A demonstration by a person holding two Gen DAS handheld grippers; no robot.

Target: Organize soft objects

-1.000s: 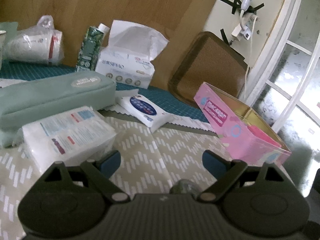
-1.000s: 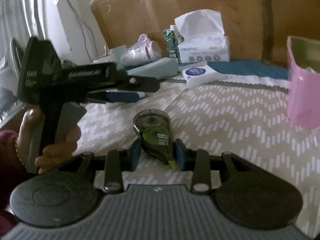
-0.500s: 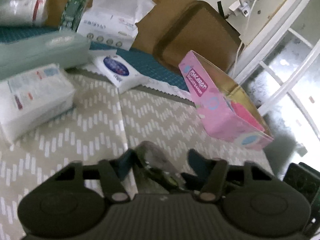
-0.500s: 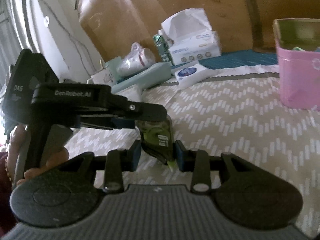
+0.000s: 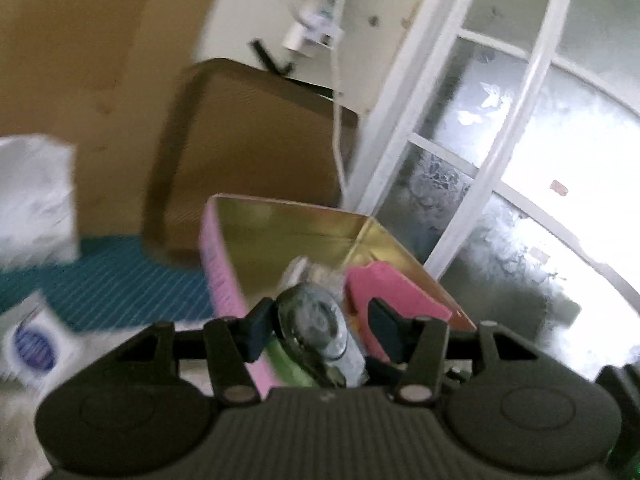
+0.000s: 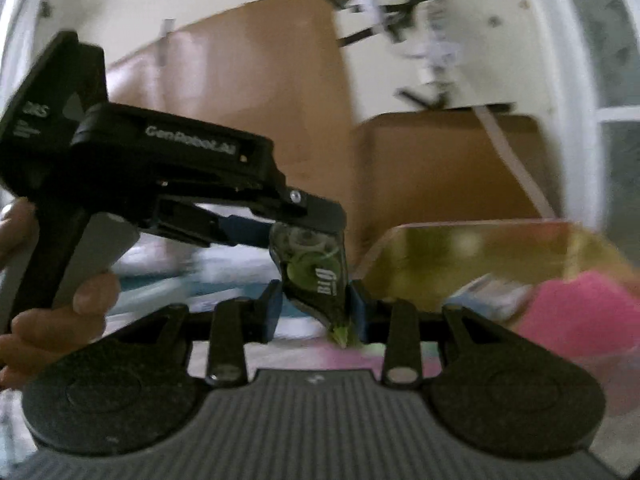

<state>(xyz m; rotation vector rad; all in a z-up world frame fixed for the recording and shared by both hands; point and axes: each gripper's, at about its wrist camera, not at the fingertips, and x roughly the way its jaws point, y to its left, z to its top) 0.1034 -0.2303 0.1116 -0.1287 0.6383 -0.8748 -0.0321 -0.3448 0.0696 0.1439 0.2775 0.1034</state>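
A clear correction tape roller (image 5: 316, 328) with a green tip sits between both grippers. My right gripper (image 6: 316, 308) is shut on its lower part (image 6: 320, 280). My left gripper (image 5: 320, 322) comes in from the left and its black fingertip (image 6: 320, 208) covers the roller's top; its jaws are opening slightly while the roller stays between them. Both hold the roller just in front of the open pink box (image 5: 220, 264) with a gold inside (image 6: 480, 256). A pink item (image 5: 384, 284) and some pale things lie in the box. The picture is blurred.
A hand (image 6: 60, 312) grips the left gripper's handle. A white tissue pack (image 5: 32, 340) and a tissue box (image 5: 32, 200) lie to the left on the teal mat. A brown tray (image 5: 248, 152) leans behind the box, with a window (image 5: 520, 160) at the right.
The left gripper closed around the roller that the right gripper held. Both then rose together and moved to the pink box, which now fills the view ahead.
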